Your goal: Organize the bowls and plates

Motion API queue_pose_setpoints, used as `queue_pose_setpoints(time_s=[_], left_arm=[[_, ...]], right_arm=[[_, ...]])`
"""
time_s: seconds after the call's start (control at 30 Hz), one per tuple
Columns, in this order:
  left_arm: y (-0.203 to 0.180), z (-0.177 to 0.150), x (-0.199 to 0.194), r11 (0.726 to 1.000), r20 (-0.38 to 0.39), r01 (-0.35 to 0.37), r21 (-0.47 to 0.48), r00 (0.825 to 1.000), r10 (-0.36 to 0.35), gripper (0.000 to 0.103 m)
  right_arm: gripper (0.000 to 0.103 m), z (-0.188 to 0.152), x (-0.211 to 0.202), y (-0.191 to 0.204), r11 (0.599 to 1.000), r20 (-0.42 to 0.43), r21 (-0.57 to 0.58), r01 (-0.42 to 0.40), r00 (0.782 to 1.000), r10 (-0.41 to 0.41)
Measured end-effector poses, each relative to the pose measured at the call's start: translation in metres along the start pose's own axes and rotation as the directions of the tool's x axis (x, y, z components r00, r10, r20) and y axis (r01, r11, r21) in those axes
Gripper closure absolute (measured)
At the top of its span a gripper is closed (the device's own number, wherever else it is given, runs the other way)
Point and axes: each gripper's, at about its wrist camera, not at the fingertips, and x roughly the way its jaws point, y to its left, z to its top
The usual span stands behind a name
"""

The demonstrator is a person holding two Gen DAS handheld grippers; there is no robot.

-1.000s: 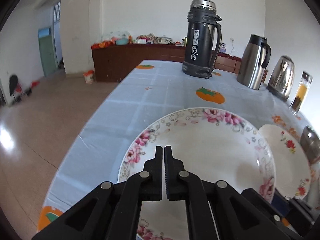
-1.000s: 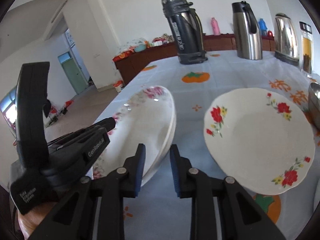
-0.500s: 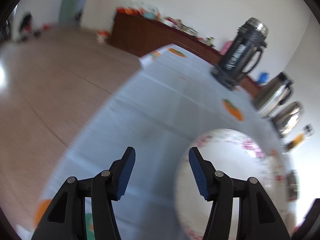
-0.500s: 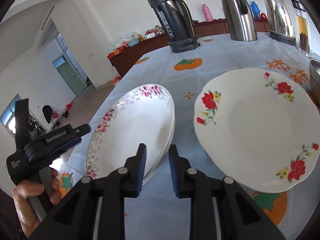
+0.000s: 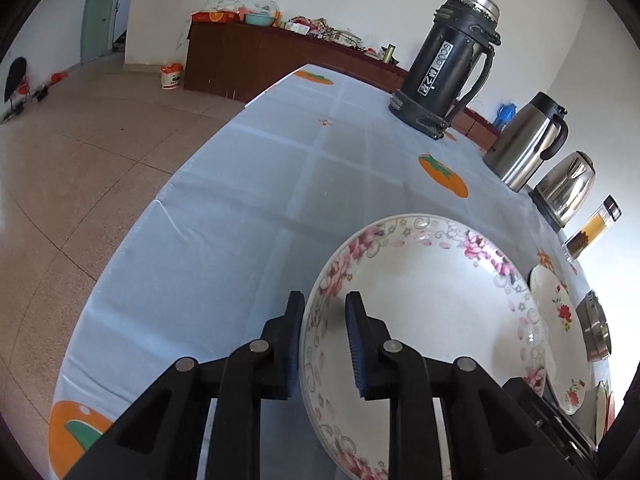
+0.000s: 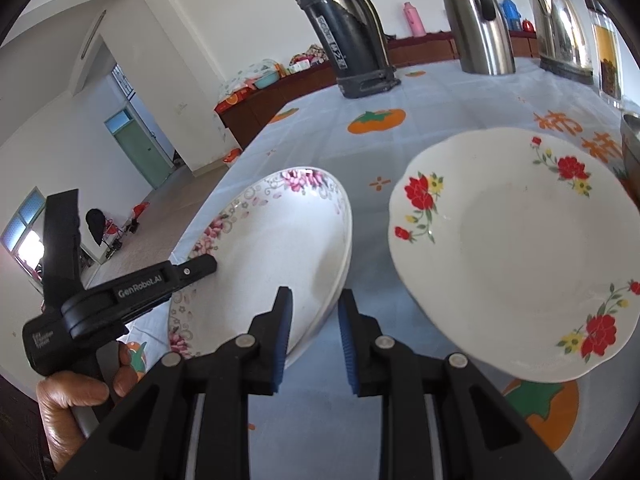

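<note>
A deep white plate with a pink flower rim (image 5: 432, 304) lies on the light blue tablecloth (image 5: 280, 184); it also shows in the right wrist view (image 6: 272, 248). My left gripper (image 5: 323, 332) is open, its fingers straddling the plate's near left rim. My right gripper (image 6: 313, 324) is open, its fingers straddling the plate's near right rim. A white plate with red flowers (image 6: 516, 248) lies apart to the right, also in the left wrist view (image 5: 560, 328).
A black thermos (image 5: 448, 60), a steel jug (image 5: 528, 140), a steel kettle (image 5: 568, 188) and a glass jar (image 5: 592, 232) stand along the table's far side. A steel bowl (image 5: 598, 332) sits beyond the red-flower plate. The table's left edge drops to the floor.
My left gripper opened, swung out left, then came back and narrowed over the pink-flower plate's rim. My right gripper stayed at the plate's right rim and opened slightly.
</note>
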Motion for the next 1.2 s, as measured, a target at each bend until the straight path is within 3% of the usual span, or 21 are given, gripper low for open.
queue_pose_setpoints(time_s=[0.1,0.23,0.37,0.6,1.2], left_arm=[[0.005,0.000,-0.001,0.998,-0.007,0.046,-0.031,0.999,-0.046,0.080],[-0.003,-0.002,-0.010,1.000,0.024,0.023,0.020,0.999,-0.023,0.080],[-0.006,-0.001,-0.023,0.998,0.062,0.045,0.035,0.997,-0.047,0.080],[-0.013,-0.005,-0.028,0.997,0.085,0.018,0.074,0.996,-0.025,0.080],[-0.043,-0.017,-0.055,0.989,0.163,0.008,0.145,0.986,-0.032,0.080]], right_arm=[[0.079,0.001,0.000,-0.002,1.000,-0.003,0.006,0.000,1.000,0.000],[0.079,-0.001,-0.002,-0.005,1.000,-0.002,0.012,-0.019,1.000,0.019],[0.079,-0.001,-0.005,-0.006,1.000,0.006,0.008,-0.028,1.000,0.028],[0.079,-0.001,-0.024,0.001,0.998,0.077,-0.054,-0.018,0.997,0.023],[0.079,-0.011,-0.047,-0.015,0.998,0.077,-0.047,-0.027,0.997,0.031]])
